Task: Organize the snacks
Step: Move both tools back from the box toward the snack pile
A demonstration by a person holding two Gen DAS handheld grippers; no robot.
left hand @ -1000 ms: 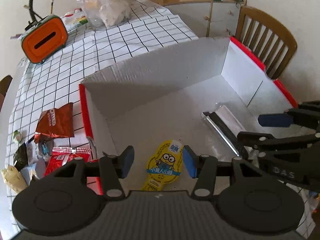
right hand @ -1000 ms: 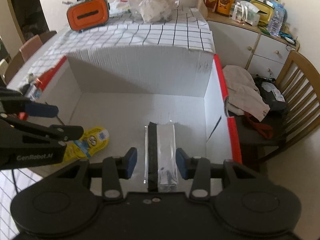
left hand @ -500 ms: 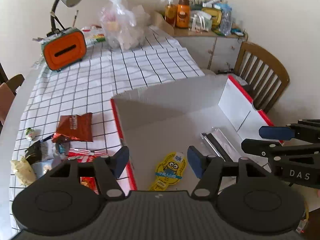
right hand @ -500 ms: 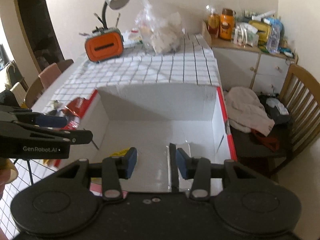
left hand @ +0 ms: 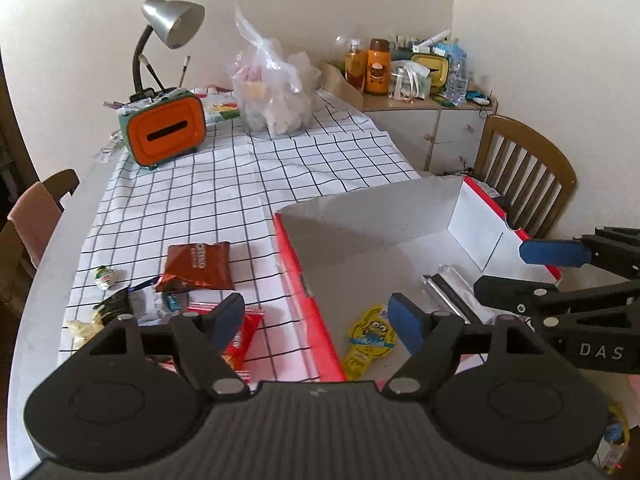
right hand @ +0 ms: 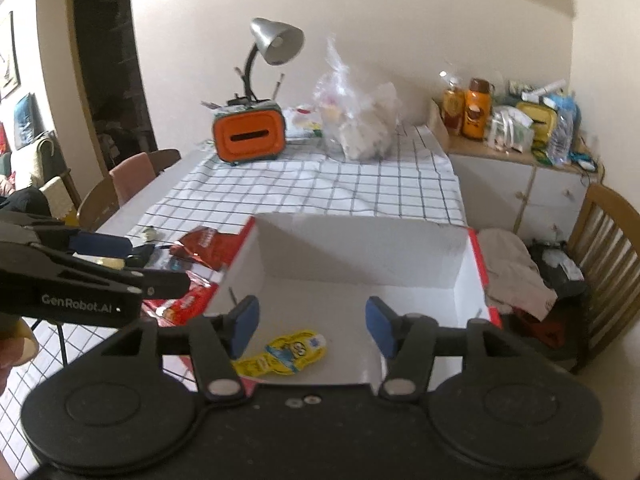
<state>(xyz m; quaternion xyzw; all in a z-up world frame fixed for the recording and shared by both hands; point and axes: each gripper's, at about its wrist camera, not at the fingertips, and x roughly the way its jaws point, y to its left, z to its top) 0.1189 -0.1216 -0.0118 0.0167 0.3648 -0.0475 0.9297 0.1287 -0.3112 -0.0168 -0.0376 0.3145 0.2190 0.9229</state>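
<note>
A white cardboard box with red outer sides (left hand: 400,208) (right hand: 360,248) sits on the checked tablecloth. Inside it lie a yellow Minions snack pack (left hand: 370,338) (right hand: 288,354) and a silver foil pack (left hand: 456,292). Left of the box lie loose snacks: a brown-red bag (left hand: 198,264) (right hand: 200,242), a red packet (left hand: 240,340) (right hand: 184,304) and small wrapped sweets (left hand: 105,276). My left gripper (left hand: 316,318) is open and empty above the box's left wall. My right gripper (right hand: 311,322) is open and empty above the box's near side.
An orange tissue box (left hand: 164,132) with a desk lamp (left hand: 172,24) and a clear plastic bag (left hand: 276,96) stand at the table's far end. A wooden chair (left hand: 524,176) and a cluttered cabinet (left hand: 420,80) are to the right. Chairs (right hand: 128,176) stand on the left.
Both grippers have lifted up and back from the box, leaving the Minions pack and foil pack inside. Both have opened wider. The left gripper has shifted left over the box wall.
</note>
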